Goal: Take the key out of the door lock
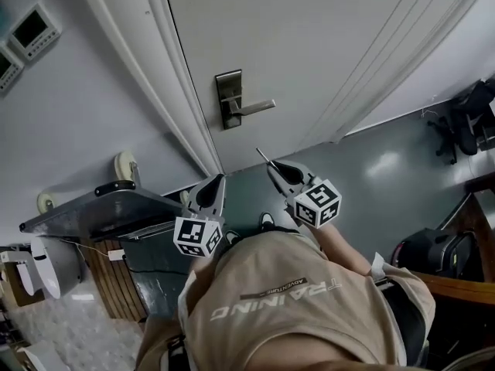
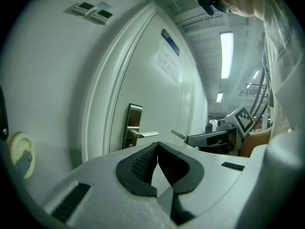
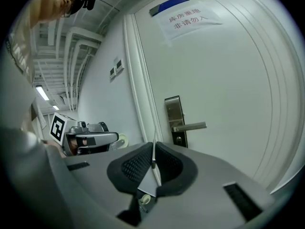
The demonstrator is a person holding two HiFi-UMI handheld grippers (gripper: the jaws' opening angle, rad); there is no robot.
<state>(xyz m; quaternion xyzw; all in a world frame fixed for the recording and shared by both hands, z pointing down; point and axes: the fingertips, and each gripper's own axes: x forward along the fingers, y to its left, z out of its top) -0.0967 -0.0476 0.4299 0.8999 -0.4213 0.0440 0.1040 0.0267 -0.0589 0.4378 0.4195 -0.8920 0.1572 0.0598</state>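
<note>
Silvery and thin, the key (image 3: 153,157) is sticking edge-on out of the right gripper (image 1: 271,165), whose jaws are clamping on it. It is hanging clear of the lock (image 1: 228,99), just below its lever (image 1: 255,107). Beside it, the left gripper (image 1: 220,178) is hovering below the lock too, jaws pressing together on nothing.

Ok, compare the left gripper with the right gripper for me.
The right gripper is shut on a thin key; the left gripper is shut on nothing. The key's tip pokes out past the right gripper's jaws, while nothing sticks out of the left gripper. Both are closed, clear of the door, and face its handle.
</note>
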